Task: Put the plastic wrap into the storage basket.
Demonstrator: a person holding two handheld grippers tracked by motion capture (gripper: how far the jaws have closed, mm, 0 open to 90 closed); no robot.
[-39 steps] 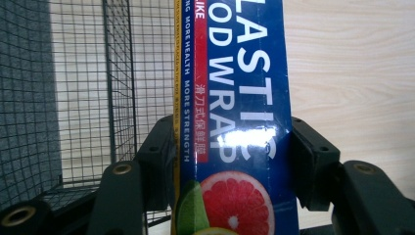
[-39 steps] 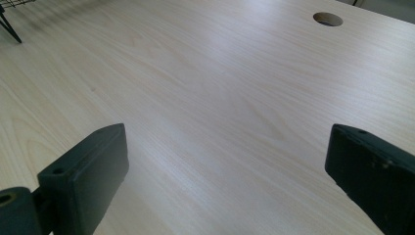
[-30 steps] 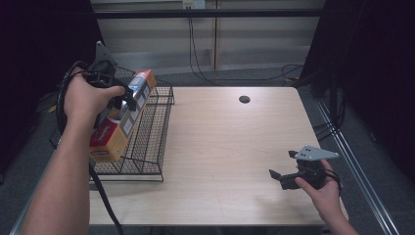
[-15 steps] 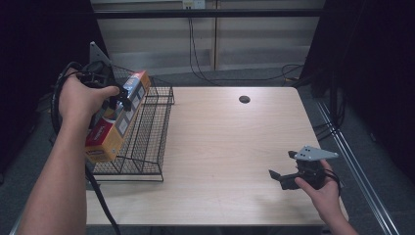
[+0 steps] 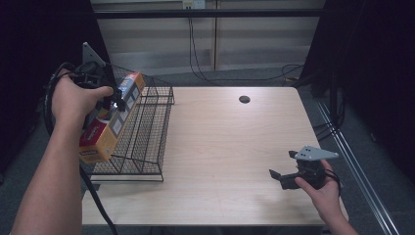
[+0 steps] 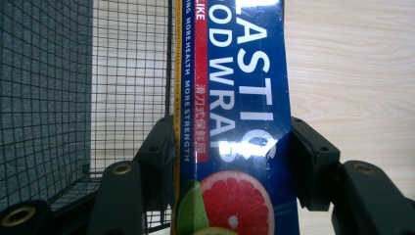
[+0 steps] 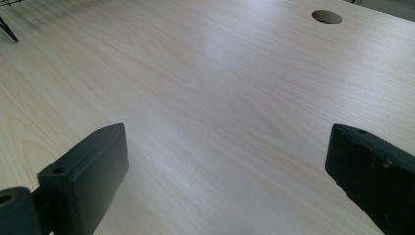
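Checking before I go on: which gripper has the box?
The left gripper, shut on the plastic wrap box above the wire basket. The right gripper is open.

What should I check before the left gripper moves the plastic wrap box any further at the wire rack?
1. Left gripper shut on plastic wrap box: ok.
2. Pads seated on both box sides: ok.
3. Box bottom end clear of the wire rack: cannot tell.
4. Right gripper open, away from the rack: ok.
5. Table beside the rack free for set-down: ok.
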